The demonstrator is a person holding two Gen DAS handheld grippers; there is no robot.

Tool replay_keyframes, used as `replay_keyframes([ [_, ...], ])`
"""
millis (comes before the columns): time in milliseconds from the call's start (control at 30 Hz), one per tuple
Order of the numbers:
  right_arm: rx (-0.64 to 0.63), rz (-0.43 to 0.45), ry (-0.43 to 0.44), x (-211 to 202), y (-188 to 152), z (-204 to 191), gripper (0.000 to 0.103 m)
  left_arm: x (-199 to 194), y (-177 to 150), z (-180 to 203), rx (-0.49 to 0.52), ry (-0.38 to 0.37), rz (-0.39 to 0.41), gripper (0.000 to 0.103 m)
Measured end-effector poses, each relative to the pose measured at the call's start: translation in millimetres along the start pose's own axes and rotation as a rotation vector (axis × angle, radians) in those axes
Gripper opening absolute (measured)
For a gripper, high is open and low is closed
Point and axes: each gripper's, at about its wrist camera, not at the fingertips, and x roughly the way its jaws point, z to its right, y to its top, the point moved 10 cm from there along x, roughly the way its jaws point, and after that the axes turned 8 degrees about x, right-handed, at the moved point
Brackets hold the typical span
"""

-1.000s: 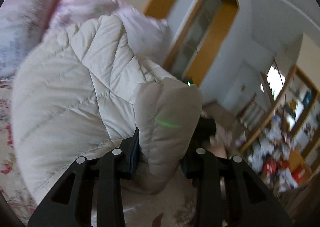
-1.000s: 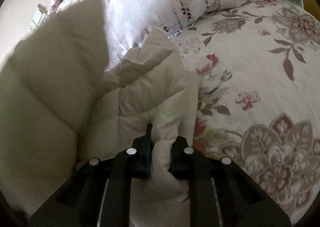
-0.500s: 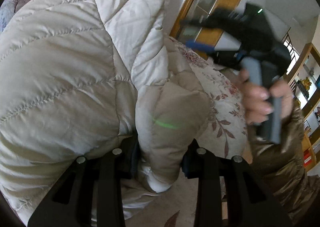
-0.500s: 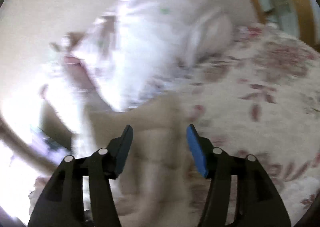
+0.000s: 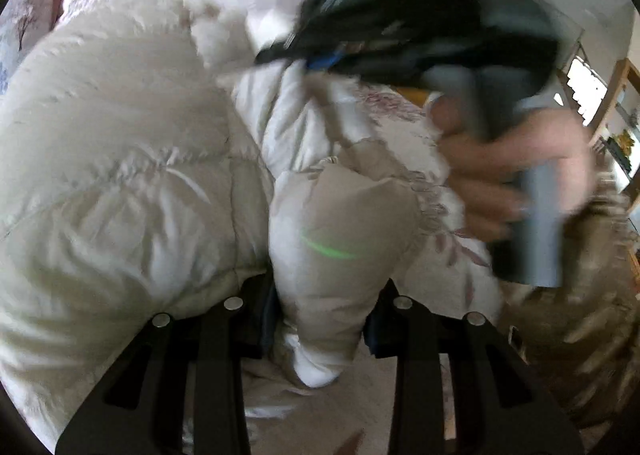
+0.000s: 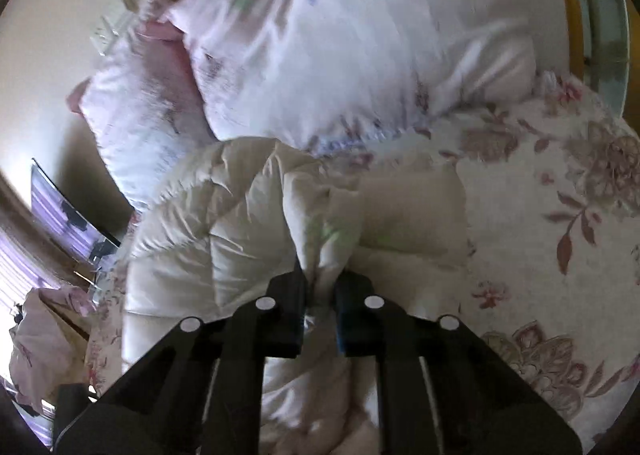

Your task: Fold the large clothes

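Now both grips are on the puffy cream jacket (image 5: 120, 159) lying on the flowered bed (image 6: 560, 183).
Left hand-held gripper (image 5: 320, 319) pinches a thick sleeve end; right hand-held gripper (image 6: 320, 307) has just closed, nearly shut, onto a fold beside the pillows (image 6: 360, 35).

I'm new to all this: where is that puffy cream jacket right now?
The cream jacket lies on the floral bedspread below the pillows, pinched by the right gripper and left gripper.

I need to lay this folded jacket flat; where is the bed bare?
Bare floral bedspread lies right of the puffer jacket, below the pillows. The jacket's left, toward the pillows and bed edge, is crowded.
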Motion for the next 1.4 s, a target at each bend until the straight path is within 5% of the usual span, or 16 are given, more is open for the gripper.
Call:
replay_keyframes([
  [100, 0.014, -0.006, -0.021, 9, -3, 13, 0.012, -34, 8, 8, 0.016, -0.064, 0.043, 0.038],
  [167, 0.032, -0.004, -0.014, 10, -2, 19, 0.012, -71, 22, -1, 0.03, -0.063, 0.124, 0.053],
  [233, 0.043, -0.001, -0.002, 11, -2, 22, 0.012, -98, 37, -22, 0.033, 0.0, 0.201, 0.063],
  [367, 0.043, 0.011, 0.006, 10, -2, 22, 0.012, -125, 61, -82, -0.011, 0.161, 0.262, 0.063],
  [467, 0.046, 0.031, 0.006, 9, 0, 22, 0.012, -121, 61, -127, -0.081, 0.248, 0.228, 0.063],
  [633, 0.052, 0.05, -0.014, 11, -1, 29, 0.012, -90, 48, -165, -0.158, 0.278, 0.149, 0.063],
  [1400, 0.159, 0.029, -0.106, 27, -7, 75, 0.012, -16, 37, -174, -0.149, 0.239, 0.022, 0.069],
])
